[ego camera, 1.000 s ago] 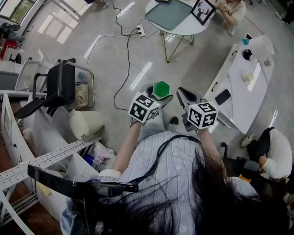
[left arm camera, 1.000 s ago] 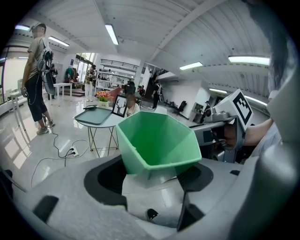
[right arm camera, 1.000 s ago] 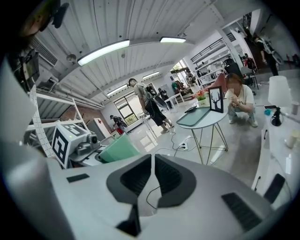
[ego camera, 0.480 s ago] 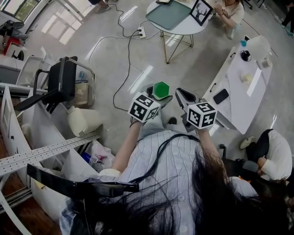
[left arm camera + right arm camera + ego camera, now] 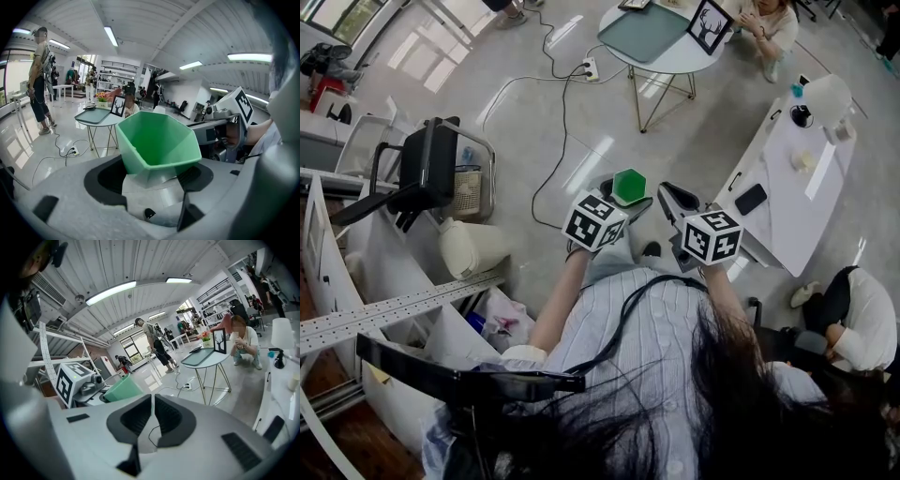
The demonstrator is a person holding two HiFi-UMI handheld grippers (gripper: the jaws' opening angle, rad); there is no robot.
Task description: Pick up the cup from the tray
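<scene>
A green hexagonal cup [image 5: 629, 183] is held in the air over the floor, in front of the person's chest. My left gripper [image 5: 625, 194] is shut on it; in the left gripper view the cup [image 5: 157, 140] sits upright between the two jaws, its mouth open to the camera. My right gripper [image 5: 676, 197] hovers just to the right of it, shut with nothing between its fingers [image 5: 140, 414]. From the right gripper view the cup [image 5: 123, 389] shows at the left. The teal tray [image 5: 647, 28] lies on a round white table far ahead.
A long white table [image 5: 797, 178] with a phone [image 5: 755, 197] stands at the right. A black chair [image 5: 427, 173] and a metal frame are at the left. Cables [image 5: 562, 112] cross the floor. A person crouches by the round table; another sits at lower right.
</scene>
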